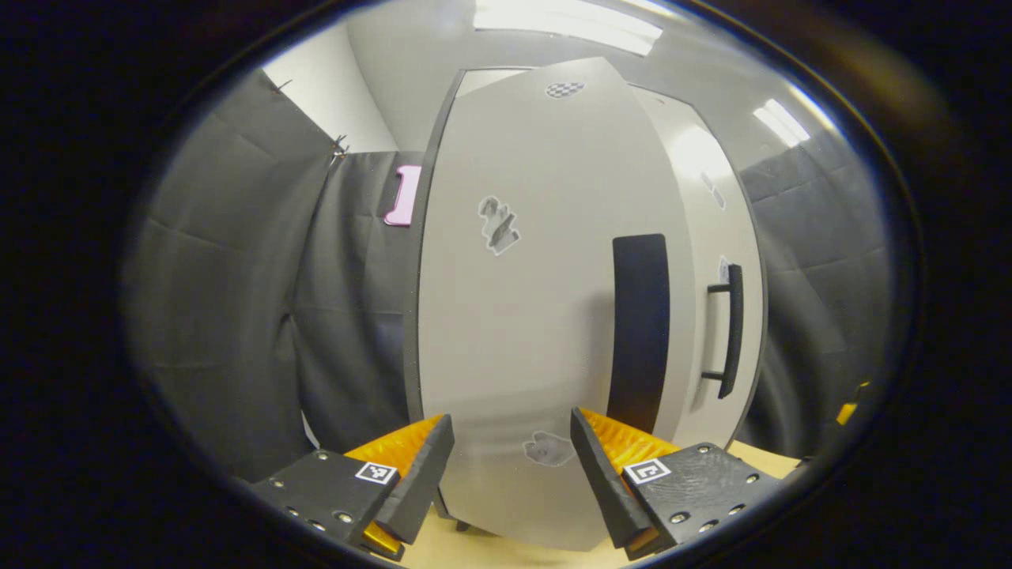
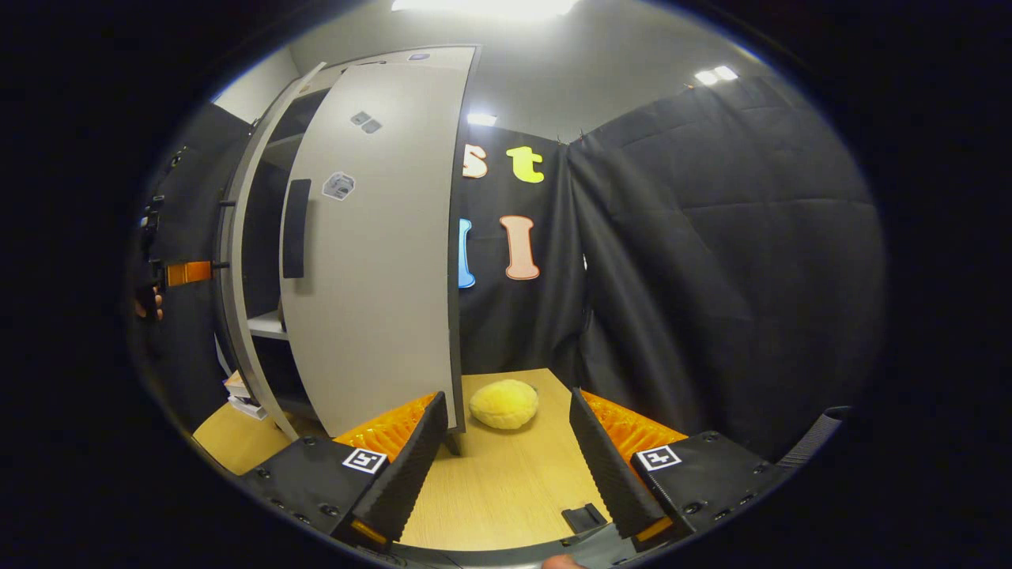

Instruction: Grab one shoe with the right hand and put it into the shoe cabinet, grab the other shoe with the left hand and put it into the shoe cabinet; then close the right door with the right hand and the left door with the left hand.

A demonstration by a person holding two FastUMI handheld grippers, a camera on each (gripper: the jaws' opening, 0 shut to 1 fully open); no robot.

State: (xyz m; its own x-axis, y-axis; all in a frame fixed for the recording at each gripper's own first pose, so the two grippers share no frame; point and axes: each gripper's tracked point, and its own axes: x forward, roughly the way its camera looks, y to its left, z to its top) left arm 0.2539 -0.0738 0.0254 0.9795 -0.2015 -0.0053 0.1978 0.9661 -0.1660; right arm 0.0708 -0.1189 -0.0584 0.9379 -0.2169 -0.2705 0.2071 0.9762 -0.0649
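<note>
- We see a pale wooden tabletop (image 2: 506,482) under a grey ceiling with bright strip lights, and dark cloth hanging as the booth's wall on both sides.
- On the tabletop stands one shoe cabinet (image 2: 261,261), grey, with two doors.
- In the left gripper view, we face the left door (image 1: 514,316) close up; a black strip handle (image 1: 640,332) runs down it, and just past it we see the right door's bar handle (image 1: 731,332).
- In the right gripper view, the right door (image 2: 371,253) stands ajar, and through the gap we make out a dark interior with one white shelf (image 2: 265,324).
- We count several small grey stickers on the door faces.
- We cannot make out the shoes inside the cabinet from here.
- One round yellow plush object (image 2: 504,404) lies on the tabletop just beside the right door's lower corner.
- The left gripper (image 1: 512,450) has its jaws spread apart, holding nothing, with the left door just ahead.
- The right gripper (image 2: 506,435) is likewise spread wide and empty, above the tabletop.
</note>
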